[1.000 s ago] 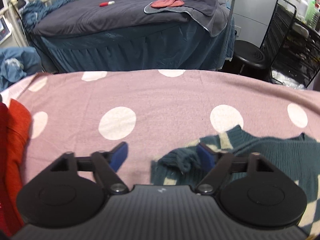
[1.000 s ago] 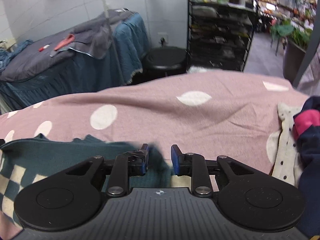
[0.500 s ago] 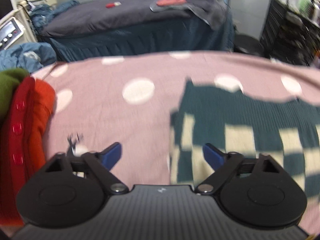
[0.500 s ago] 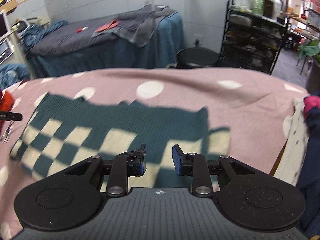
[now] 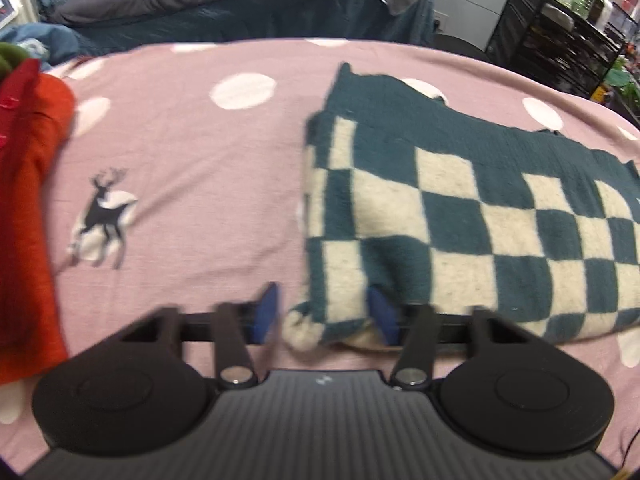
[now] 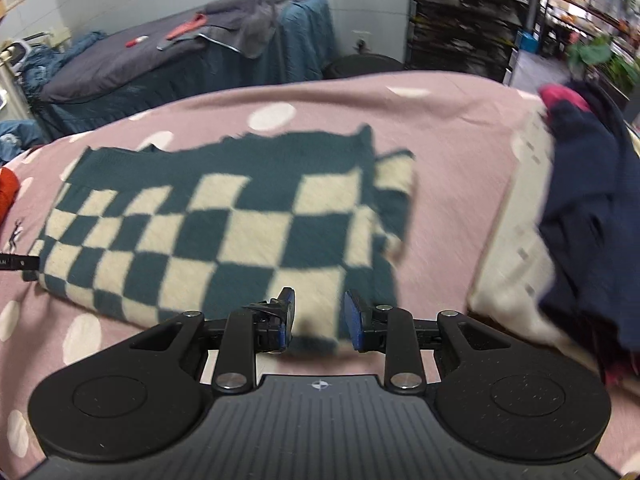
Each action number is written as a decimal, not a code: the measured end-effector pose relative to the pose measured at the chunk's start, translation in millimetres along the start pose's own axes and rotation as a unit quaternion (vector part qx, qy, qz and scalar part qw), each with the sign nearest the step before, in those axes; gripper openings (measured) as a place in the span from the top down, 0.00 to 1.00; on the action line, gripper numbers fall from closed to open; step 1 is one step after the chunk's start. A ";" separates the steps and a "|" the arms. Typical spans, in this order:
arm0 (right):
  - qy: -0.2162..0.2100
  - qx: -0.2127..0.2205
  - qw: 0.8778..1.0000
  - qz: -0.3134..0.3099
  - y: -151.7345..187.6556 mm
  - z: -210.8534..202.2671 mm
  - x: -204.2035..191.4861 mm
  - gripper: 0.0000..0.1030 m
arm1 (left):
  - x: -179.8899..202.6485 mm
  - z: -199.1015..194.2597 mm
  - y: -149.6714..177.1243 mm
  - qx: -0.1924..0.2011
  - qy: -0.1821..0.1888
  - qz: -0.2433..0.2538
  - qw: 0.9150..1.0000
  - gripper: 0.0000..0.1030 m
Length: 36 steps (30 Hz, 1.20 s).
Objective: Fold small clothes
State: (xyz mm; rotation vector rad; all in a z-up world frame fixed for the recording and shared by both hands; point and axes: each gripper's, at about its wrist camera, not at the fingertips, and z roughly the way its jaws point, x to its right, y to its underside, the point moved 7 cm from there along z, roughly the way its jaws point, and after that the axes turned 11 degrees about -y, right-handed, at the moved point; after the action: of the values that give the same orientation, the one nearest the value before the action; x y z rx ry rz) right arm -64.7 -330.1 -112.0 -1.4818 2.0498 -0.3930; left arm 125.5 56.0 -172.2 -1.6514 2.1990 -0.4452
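Looking down at the checkered sweater (image 5: 460,208), I see dark teal and cream squares with a plain teal ribbed band along the far edge, lying folded flat on the pink polka-dot blanket (image 5: 192,152) that covers the bed. My left gripper (image 5: 326,314) sits at the sweater's near left corner, and its fingers have just been closing; the corner is bunched between them, though I cannot tell through the blur whether the pads press it yet. My right gripper (image 6: 318,318) is at the near right edge, its fingers a narrow gap apart with sweater fabric between them. Only the left view shows the deer print (image 5: 104,212) on the blanket and the red-orange garment (image 5: 28,216) at the left; only the right view shows the navy clothes pile (image 6: 588,216) and a cream dotted garment (image 6: 516,248). A second ago the sweater was a crumpled edge near both grippers; now it lies spread out.
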 end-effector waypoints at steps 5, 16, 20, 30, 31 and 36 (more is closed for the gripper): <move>0.019 -0.010 0.999 0.023 8.3 -2.2 13.3 0.49 | 5.3 0.8 -5.9 0.002 -0.008 0.016 1.000 0.94; -0.007 -0.028 0.999 0.040 10.1 21.7 12.8 0.75 | -32.0 3.9 -0.5 -0.034 -0.107 0.038 0.993 0.83; 0.001 -0.029 0.999 0.024 12.6 17.3 14.7 0.85 | -26.0 -18.4 -1.3 -0.015 -0.076 0.008 0.997 0.67; 0.045 -0.049 0.997 0.024 18.6 12.1 35.8 0.92 | 40.3 -35.2 6.6 -0.011 -0.038 0.055 0.998 0.53; 0.046 -0.049 0.997 0.035 19.4 10.6 39.1 0.91 | 44.1 -36.5 7.5 -0.011 -0.034 0.056 0.998 0.52; 0.029 -0.046 0.998 0.043 19.7 3.7 40.3 0.79 | 58.7 -40.4 8.4 -0.011 -0.024 0.067 0.997 0.46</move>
State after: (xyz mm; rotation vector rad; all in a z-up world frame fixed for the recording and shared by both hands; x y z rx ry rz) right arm -86.5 -360.7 -136.9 -1.4457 2.1960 -0.3140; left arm 84.8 3.3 -145.5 -1.4971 2.2702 -0.3420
